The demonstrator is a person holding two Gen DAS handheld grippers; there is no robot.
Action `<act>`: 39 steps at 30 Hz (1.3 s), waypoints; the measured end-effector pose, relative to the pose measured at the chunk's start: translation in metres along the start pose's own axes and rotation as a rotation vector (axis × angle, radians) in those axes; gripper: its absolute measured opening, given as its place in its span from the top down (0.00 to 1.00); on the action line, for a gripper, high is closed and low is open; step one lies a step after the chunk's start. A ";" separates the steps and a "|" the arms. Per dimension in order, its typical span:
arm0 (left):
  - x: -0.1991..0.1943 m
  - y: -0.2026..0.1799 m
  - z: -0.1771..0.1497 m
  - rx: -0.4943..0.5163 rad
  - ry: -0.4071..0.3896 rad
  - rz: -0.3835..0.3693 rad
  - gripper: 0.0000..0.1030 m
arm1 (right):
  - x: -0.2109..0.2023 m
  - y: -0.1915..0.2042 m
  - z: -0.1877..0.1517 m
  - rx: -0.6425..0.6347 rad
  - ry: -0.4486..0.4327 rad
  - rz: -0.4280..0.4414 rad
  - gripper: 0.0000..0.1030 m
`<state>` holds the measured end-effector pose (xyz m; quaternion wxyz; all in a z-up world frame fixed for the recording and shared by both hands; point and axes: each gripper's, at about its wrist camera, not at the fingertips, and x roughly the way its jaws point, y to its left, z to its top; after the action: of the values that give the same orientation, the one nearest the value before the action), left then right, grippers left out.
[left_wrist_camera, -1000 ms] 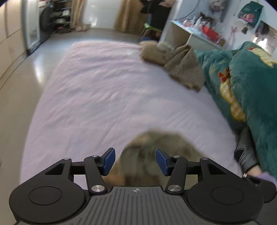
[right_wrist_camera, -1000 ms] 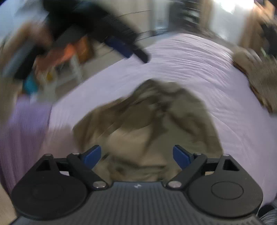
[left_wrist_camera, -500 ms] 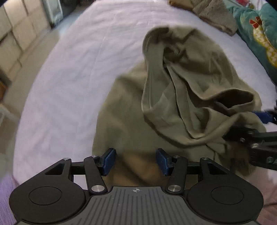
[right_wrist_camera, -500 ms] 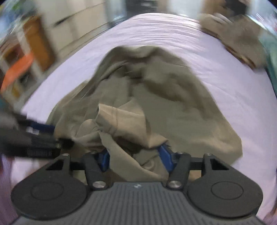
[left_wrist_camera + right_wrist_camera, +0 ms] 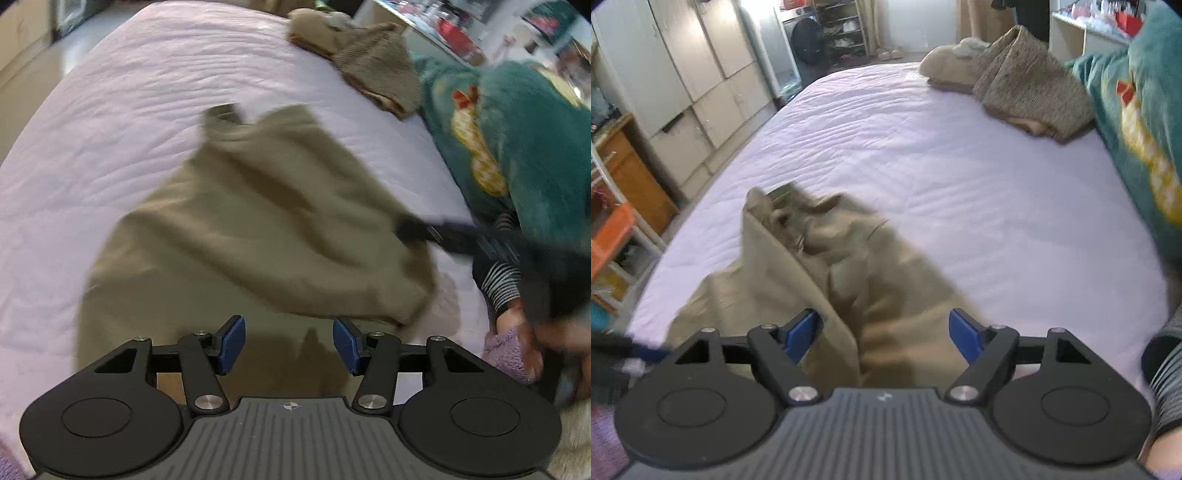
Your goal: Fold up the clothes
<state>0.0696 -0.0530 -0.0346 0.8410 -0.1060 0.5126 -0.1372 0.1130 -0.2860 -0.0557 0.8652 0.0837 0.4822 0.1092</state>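
Barely started: olive garment (image 5: 258, 229) lay crumpled near bed's (image 5: 923, 147) near edge, unfolded; left gripper (image 5: 289, 345) and right gripper (image 5: 886, 334) both gaped apart.

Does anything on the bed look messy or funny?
Yes. The olive-brown garment lies bunched and crooked on the lilac bedsheet, one layer flopped over another instead of lying flat. Both the left tongs and right tongs are open, gripping nothing. It is blurry, so finer creases are unclear.
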 end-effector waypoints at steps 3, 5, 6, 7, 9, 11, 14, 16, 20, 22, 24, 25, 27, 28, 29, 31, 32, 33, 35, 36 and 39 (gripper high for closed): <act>0.018 -0.029 0.000 0.044 0.004 0.036 0.47 | 0.005 -0.016 0.013 0.033 -0.003 -0.010 0.20; 0.030 -0.048 0.000 0.074 0.007 0.060 0.47 | 0.008 -0.027 0.022 0.056 -0.004 -0.017 0.19; 0.036 -0.057 0.000 0.088 0.009 0.072 0.47 | 0.009 -0.033 0.027 0.067 -0.005 -0.020 0.18; 0.042 -0.067 0.000 0.103 0.010 0.084 0.47 | 0.014 -0.037 0.026 0.070 0.010 -0.023 0.18; 0.053 -0.086 0.000 0.133 0.013 0.107 0.47 | 0.031 -0.044 0.013 0.060 0.071 -0.028 0.18; 0.070 -0.095 0.000 0.132 0.033 0.129 0.47 | 0.043 -0.047 0.001 0.061 0.114 -0.015 0.18; 0.084 -0.086 -0.002 0.115 0.016 0.150 0.49 | 0.054 -0.040 -0.013 0.005 0.144 -0.022 0.17; 0.083 -0.081 -0.002 0.101 -0.005 0.151 0.61 | 0.056 -0.028 -0.017 -0.069 0.147 -0.050 0.17; 0.074 -0.061 0.000 0.040 -0.025 0.103 0.83 | 0.055 -0.013 -0.017 -0.130 0.157 -0.060 0.44; 0.067 -0.048 0.002 -0.001 -0.026 0.060 0.86 | 0.051 -0.010 -0.017 -0.130 0.156 -0.045 0.58; 0.054 -0.033 0.008 -0.012 -0.042 0.066 0.87 | 0.049 -0.012 -0.017 -0.131 0.156 -0.044 0.60; 0.048 -0.026 0.011 -0.016 -0.051 0.072 0.87 | 0.047 -0.013 -0.018 -0.124 0.155 -0.047 0.60; 0.035 -0.011 0.017 -0.024 -0.069 0.083 0.88 | 0.045 -0.015 -0.020 -0.110 0.153 -0.053 0.60; 0.029 -0.004 0.020 -0.028 -0.078 0.088 0.88 | 0.044 -0.016 -0.021 -0.103 0.154 -0.058 0.60; 0.022 0.004 0.024 -0.032 -0.087 0.094 0.88 | 0.042 -0.016 -0.022 -0.101 0.155 -0.064 0.60; 0.010 0.018 0.030 -0.040 -0.105 0.105 0.88 | 0.040 -0.014 -0.024 -0.110 0.155 -0.080 0.60; 0.003 0.026 0.033 -0.043 -0.114 0.110 0.88 | 0.041 -0.013 -0.025 -0.115 0.157 -0.087 0.60; -0.003 0.033 0.036 -0.047 -0.123 0.116 0.88 | 0.040 -0.012 -0.026 -0.121 0.158 -0.094 0.60; -0.016 0.048 0.043 -0.055 -0.142 0.127 0.88 | 0.040 -0.009 -0.026 -0.135 0.159 -0.112 0.59; -0.022 0.055 0.046 -0.059 -0.151 0.132 0.88 | 0.039 -0.007 -0.026 -0.145 0.160 -0.124 0.59; -0.041 0.083 0.054 -0.084 -0.173 0.159 0.88 | 0.038 -0.001 -0.027 -0.180 0.164 -0.157 0.57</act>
<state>0.1102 0.0406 -0.0028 0.8852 -0.1117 0.4500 -0.0389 0.1096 -0.2754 -0.1006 0.8328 -0.0413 0.5445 0.0906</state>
